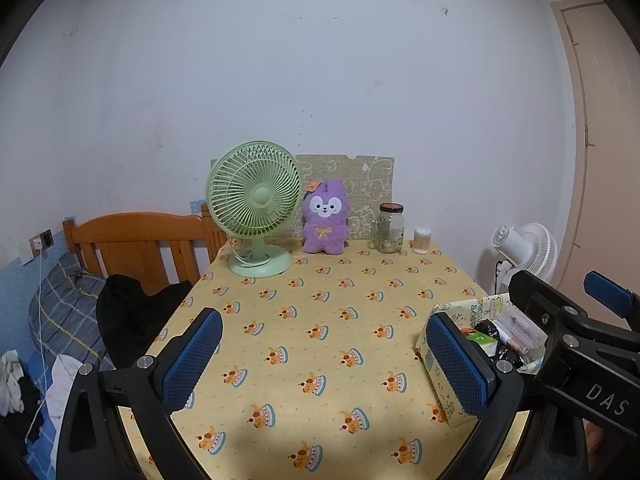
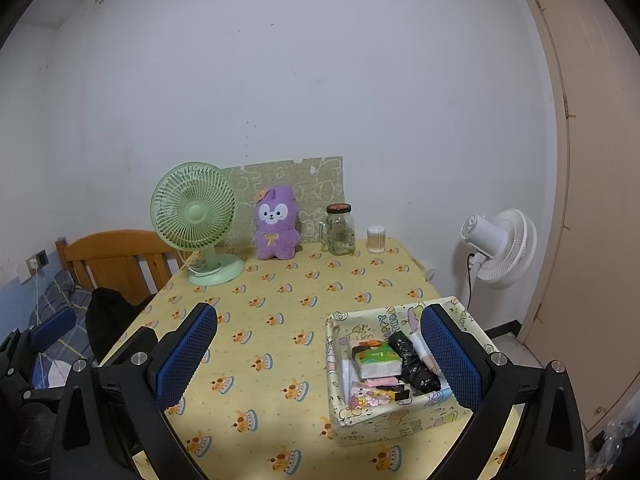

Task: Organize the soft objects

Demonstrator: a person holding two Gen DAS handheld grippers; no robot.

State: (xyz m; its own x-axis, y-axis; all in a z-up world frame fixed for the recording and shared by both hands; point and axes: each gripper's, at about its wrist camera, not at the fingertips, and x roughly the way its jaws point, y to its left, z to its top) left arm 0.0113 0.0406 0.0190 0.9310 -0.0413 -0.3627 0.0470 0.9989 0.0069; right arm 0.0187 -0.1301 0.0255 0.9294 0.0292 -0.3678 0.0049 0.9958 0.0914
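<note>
Left wrist, plush rabbit beyond open tool

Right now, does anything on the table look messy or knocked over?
Nothing is knocked over. The green fan, purple bunny and jar stand upright along the back. Only the box looks messy, with packets piled loosely inside.

Left black two-finger gripper with blue textured pads was held wide apart, level; right black gripper with blue pads gaped equally wide, both empty
</note>
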